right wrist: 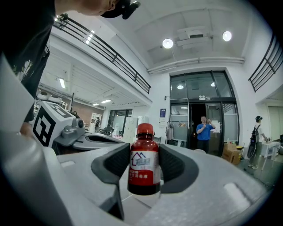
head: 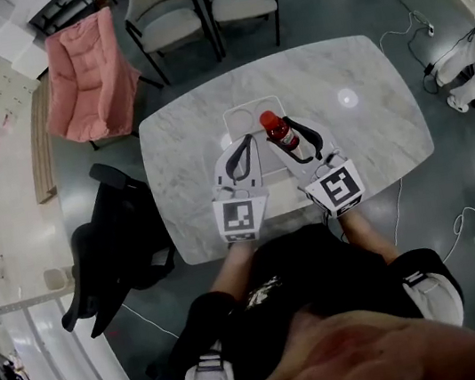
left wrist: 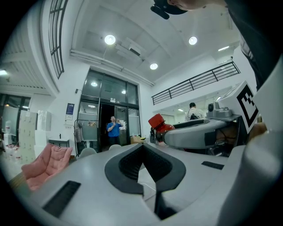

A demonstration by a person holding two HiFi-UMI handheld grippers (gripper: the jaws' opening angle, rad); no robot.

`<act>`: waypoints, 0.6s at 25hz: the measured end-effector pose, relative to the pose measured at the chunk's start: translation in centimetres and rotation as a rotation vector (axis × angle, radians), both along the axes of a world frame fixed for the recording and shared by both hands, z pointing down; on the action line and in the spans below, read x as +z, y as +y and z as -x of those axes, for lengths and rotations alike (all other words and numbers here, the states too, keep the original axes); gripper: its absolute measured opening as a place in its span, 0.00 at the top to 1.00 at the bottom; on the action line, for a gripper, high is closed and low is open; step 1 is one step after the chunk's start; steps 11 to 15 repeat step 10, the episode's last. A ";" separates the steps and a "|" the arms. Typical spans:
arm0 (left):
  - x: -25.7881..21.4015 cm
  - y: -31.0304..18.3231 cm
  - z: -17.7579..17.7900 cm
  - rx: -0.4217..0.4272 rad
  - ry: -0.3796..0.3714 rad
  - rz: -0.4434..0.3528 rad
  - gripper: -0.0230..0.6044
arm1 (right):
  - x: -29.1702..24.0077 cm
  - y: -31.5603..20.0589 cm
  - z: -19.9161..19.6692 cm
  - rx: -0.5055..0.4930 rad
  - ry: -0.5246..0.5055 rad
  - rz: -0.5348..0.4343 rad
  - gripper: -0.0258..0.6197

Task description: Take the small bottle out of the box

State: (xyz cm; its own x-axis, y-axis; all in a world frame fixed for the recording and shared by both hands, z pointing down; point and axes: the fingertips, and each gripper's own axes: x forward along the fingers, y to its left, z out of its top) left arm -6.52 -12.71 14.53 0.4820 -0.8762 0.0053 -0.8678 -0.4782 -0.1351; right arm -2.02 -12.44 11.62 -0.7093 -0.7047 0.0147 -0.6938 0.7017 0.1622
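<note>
Fingers (right wrist: 175, 166) of right gripper (right wrist: 144, 148) clamp small bottle (right wrist: 144, 165)

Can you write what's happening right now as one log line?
right gripper: shut on bottle | left gripper: shut, empty | bottle: red cap | box: white, on table

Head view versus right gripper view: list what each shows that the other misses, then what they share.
Only head view: a pink chair, grey chairs, the box's outline on the table. Only right gripper view: the label, a person in blue at a doorway. Both: the bottle clamped in the right gripper, with the left gripper beside.
</note>
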 end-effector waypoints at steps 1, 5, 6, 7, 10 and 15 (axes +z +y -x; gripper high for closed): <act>0.1 0.0 0.0 -0.001 -0.002 0.000 0.95 | 0.0 0.0 0.0 -0.003 -0.005 0.001 0.65; 0.0 0.0 -0.1 -0.001 -0.011 -0.005 0.95 | 0.2 0.0 -0.1 -0.007 -0.012 -0.005 0.65; -0.1 0.0 -0.1 -0.001 -0.010 -0.004 0.95 | 0.2 0.0 -0.1 -0.007 -0.006 -0.003 0.65; -0.1 0.0 -0.1 0.000 -0.009 -0.003 0.95 | 0.1 0.0 -0.1 -0.007 -0.002 -0.001 0.65; -0.4 -0.1 -0.3 0.004 -0.013 -0.005 0.95 | -0.4 0.1 0.0 -0.010 -0.005 0.000 0.65; -0.4 -0.1 -0.3 0.004 -0.013 -0.005 0.95 | -0.4 0.1 0.0 -0.010 -0.005 0.000 0.65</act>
